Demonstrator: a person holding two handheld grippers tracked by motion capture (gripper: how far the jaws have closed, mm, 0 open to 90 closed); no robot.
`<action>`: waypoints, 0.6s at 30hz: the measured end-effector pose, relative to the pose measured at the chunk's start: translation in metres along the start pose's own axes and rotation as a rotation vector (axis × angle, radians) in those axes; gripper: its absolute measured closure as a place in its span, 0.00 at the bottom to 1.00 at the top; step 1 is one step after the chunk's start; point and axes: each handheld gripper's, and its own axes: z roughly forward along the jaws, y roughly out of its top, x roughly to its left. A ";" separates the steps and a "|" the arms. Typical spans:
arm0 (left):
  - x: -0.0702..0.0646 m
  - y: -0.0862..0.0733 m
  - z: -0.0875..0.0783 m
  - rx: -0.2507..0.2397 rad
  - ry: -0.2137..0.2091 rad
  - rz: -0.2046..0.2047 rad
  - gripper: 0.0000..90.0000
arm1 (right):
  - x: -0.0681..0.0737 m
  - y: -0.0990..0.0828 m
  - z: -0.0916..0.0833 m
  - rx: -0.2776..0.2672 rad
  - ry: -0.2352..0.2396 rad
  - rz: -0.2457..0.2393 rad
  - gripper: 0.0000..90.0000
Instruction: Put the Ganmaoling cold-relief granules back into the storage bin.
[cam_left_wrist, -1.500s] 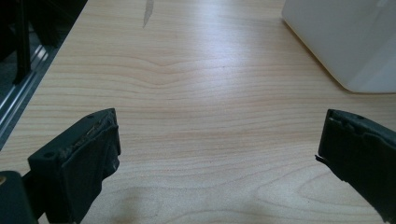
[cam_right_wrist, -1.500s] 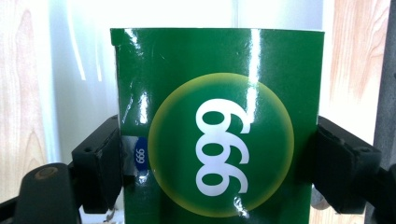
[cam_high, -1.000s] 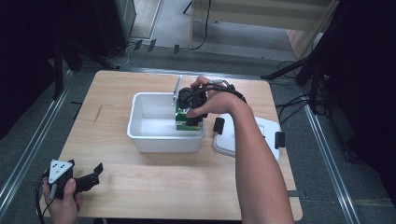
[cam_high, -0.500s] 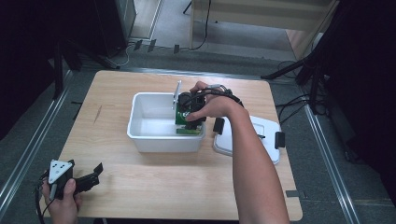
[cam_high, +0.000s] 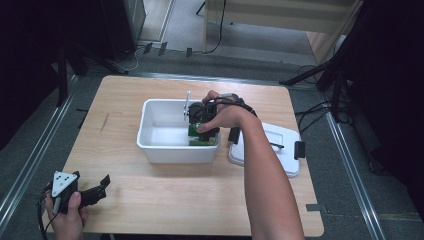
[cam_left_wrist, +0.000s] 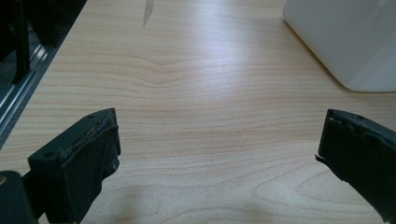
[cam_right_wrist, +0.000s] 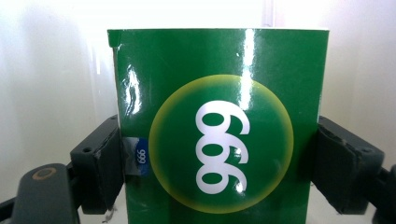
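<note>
A glossy green box (cam_right_wrist: 219, 126) with a yellow disc and white digits sits between the jaws of my right gripper (cam_right_wrist: 219, 168), both pads pressed against its sides. In the high view that box (cam_high: 202, 135) is low inside the white tub (cam_high: 165, 150), at its right end, with my right gripper (cam_high: 205, 122) and hand over it. My left gripper (cam_high: 97, 192) rests near the table's front left corner. Its jaws stand wide apart over bare wood (cam_left_wrist: 215, 154) with nothing between them.
A white lid (cam_high: 285, 155) with black clips lies right of the tub, partly over the table's right edge. The tub's corner (cam_left_wrist: 345, 42) shows far off in the left gripper view. A thin upright metal piece (cam_high: 187, 105) stands at the tub's far rim.
My right hand has sunk a little, bringing the green box lower into the white tub. The left gripper has not moved.
</note>
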 end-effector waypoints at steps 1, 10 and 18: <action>0.000 0.000 0.000 0.000 0.000 0.000 0.00 | 0.000 0.000 0.001 0.009 0.002 0.013 0.17; -0.001 0.000 0.000 0.001 0.001 0.002 0.00 | 0.000 0.002 0.007 0.037 0.035 0.036 0.17; -0.001 0.000 0.000 0.001 0.000 0.002 0.00 | 0.000 0.001 0.007 0.048 0.015 0.069 0.13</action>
